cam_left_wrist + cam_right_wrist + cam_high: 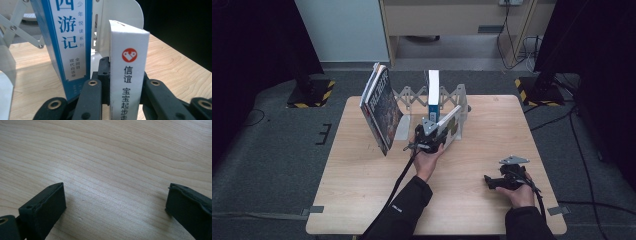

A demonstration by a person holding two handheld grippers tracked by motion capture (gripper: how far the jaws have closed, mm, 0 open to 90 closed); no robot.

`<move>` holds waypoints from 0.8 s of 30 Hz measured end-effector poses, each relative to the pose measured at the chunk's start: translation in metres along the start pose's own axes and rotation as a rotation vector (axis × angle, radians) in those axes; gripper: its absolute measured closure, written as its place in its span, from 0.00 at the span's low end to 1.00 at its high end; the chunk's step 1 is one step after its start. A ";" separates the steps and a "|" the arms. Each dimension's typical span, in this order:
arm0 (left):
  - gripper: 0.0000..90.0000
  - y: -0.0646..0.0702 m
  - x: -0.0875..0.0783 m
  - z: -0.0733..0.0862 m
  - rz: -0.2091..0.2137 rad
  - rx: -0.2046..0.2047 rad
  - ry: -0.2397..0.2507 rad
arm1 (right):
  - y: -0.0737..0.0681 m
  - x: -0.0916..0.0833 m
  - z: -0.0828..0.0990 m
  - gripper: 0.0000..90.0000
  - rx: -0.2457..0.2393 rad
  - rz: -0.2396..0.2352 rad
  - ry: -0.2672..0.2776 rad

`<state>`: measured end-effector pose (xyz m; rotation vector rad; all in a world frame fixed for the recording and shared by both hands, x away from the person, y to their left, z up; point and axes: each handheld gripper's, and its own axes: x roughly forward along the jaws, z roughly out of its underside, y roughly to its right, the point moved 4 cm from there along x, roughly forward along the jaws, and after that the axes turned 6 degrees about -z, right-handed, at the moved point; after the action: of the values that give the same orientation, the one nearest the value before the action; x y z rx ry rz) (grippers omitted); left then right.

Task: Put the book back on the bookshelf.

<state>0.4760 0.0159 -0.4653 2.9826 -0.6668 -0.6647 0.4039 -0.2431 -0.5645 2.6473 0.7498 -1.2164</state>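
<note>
Shelving books looks to be the step in hand, judged against the white rack [460, 106] on the wooden table [362, 190]. Next, the white book [128, 72], clamped between the left gripper [117, 86] jaws, must go upright beside the blue-spined book [71, 40] standing in that rack. Well short of the rack, the right gripper [115, 202] rests spread wide, holding nothing.

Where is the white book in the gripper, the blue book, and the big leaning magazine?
white book [128, 75], left gripper view, on its spine
blue book [67, 37], left gripper view, on its spine
magazine [383, 112], high view, on its front cover
</note>
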 end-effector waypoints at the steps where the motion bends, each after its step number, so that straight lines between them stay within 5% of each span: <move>1: 0.83 0.001 0.003 0.000 -0.007 0.004 0.005 | 0.000 0.000 0.000 0.03 0.000 0.000 0.000; 15: 0.82 0.002 0.007 0.012 -0.006 0.012 0.015 | 0.000 0.000 0.000 0.03 -0.003 -0.001 0.003; 24: 0.81 0.004 0.000 0.029 -0.011 0.043 -0.021 | -0.001 0.001 0.000 0.03 -0.003 0.000 0.007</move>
<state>0.4621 0.0145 -0.4914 3.0243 -0.6750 -0.6914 0.4038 -0.2423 -0.5649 2.6509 0.7519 -1.2056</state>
